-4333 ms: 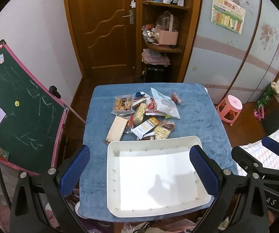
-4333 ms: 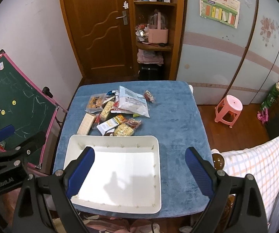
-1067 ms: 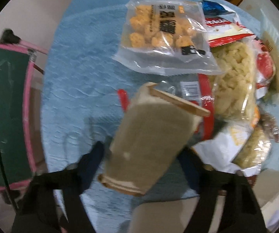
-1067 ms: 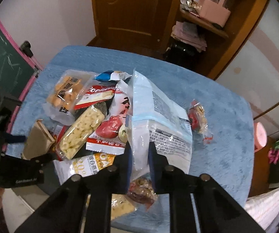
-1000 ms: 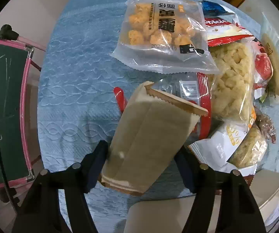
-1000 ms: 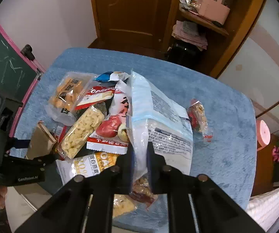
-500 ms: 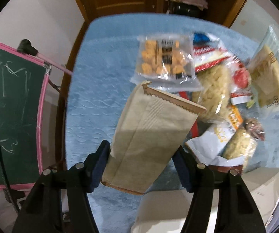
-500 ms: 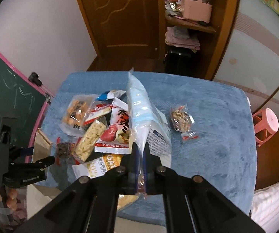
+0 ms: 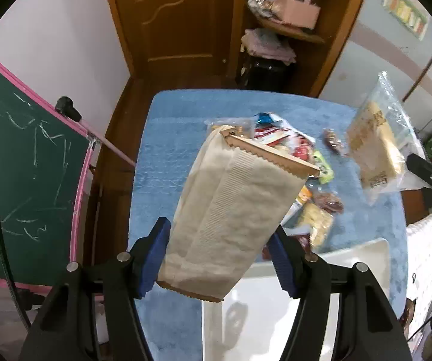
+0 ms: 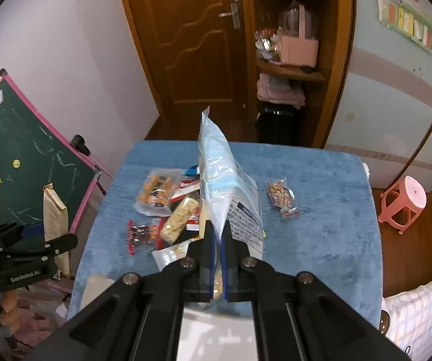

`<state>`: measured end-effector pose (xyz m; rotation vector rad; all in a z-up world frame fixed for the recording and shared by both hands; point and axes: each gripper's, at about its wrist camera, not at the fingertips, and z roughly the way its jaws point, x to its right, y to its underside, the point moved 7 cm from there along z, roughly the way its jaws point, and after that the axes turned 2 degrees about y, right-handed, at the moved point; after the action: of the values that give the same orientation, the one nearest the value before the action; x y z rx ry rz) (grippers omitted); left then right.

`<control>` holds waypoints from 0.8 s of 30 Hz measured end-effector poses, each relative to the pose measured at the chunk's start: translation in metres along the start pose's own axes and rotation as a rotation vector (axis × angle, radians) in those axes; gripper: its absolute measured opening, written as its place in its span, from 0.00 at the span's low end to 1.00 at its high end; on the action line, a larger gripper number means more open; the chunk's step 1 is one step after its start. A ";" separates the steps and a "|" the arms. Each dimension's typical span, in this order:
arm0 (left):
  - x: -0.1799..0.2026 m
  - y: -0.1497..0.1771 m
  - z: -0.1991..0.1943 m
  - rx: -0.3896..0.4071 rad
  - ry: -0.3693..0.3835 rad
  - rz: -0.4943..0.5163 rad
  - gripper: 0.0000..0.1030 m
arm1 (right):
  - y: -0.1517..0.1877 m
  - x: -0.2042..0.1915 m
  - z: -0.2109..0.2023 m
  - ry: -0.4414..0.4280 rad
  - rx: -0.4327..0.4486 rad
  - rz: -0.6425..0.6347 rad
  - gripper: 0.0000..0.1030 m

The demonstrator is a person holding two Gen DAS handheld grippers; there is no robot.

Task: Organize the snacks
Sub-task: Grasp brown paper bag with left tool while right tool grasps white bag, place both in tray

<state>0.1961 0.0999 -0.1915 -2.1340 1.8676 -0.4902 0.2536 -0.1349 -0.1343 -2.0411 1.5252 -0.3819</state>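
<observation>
My left gripper (image 9: 217,260) is shut on a tan paper snack packet (image 9: 234,210) and holds it in the air above the near left of the table; the packet also shows in the right wrist view (image 10: 54,213). My right gripper (image 10: 218,240) is shut on a clear blue-and-white snack bag (image 10: 225,186), lifted above the pile; the bag also shows in the left wrist view (image 9: 375,147). Several snack packets (image 10: 167,207) lie on the blue tablecloth (image 10: 321,225). The white tray (image 9: 363,258) sits at the near edge, partly hidden by both grippers.
A small nut packet (image 10: 282,197) lies apart to the right of the pile. A green chalkboard (image 9: 20,162) leans left of the table. A pink stool (image 10: 405,201) stands on the floor at the right. A wooden door and shelf stand behind.
Both grippers have risen and pulled back, lifting the tan packet and the clear bag higher off the pile. The table now looks smaller and farther below.
</observation>
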 end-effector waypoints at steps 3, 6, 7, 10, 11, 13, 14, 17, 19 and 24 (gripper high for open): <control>0.005 0.012 -0.022 0.022 0.014 0.016 0.61 | 0.005 -0.008 -0.027 -0.006 0.031 0.003 0.03; 0.013 0.024 -0.045 0.043 0.032 0.040 0.61 | 0.015 -0.017 -0.059 -0.015 0.061 0.005 0.03; 0.016 0.030 -0.053 0.052 0.040 0.055 0.61 | 0.018 -0.019 -0.066 -0.017 0.067 0.004 0.03; 0.023 0.042 -0.066 0.071 0.037 0.096 0.61 | 0.031 -0.026 -0.093 -0.018 0.087 -0.007 0.03; 0.026 0.048 -0.069 0.077 0.028 0.113 0.61 | 0.037 -0.029 -0.103 -0.021 0.092 -0.008 0.03; 0.030 0.059 -0.072 0.072 0.031 0.136 0.61 | 0.053 -0.033 -0.114 -0.031 0.083 -0.006 0.03; 0.030 0.063 -0.071 0.065 0.038 0.141 0.61 | 0.060 -0.035 -0.117 -0.034 0.076 -0.005 0.03; 0.036 0.084 -0.067 0.034 0.062 0.162 0.61 | 0.088 -0.040 -0.118 -0.030 0.031 -0.004 0.03; 0.039 0.099 -0.061 0.013 0.073 0.181 0.61 | 0.109 -0.043 -0.113 -0.025 -0.015 -0.004 0.03; 0.049 0.130 -0.032 -0.060 0.078 0.215 0.61 | 0.153 -0.044 -0.090 -0.019 -0.126 0.019 0.03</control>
<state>0.0712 0.0339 -0.2114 -1.9447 2.1494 -0.4818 0.0715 -0.1468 -0.1476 -2.1180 1.5926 -0.2647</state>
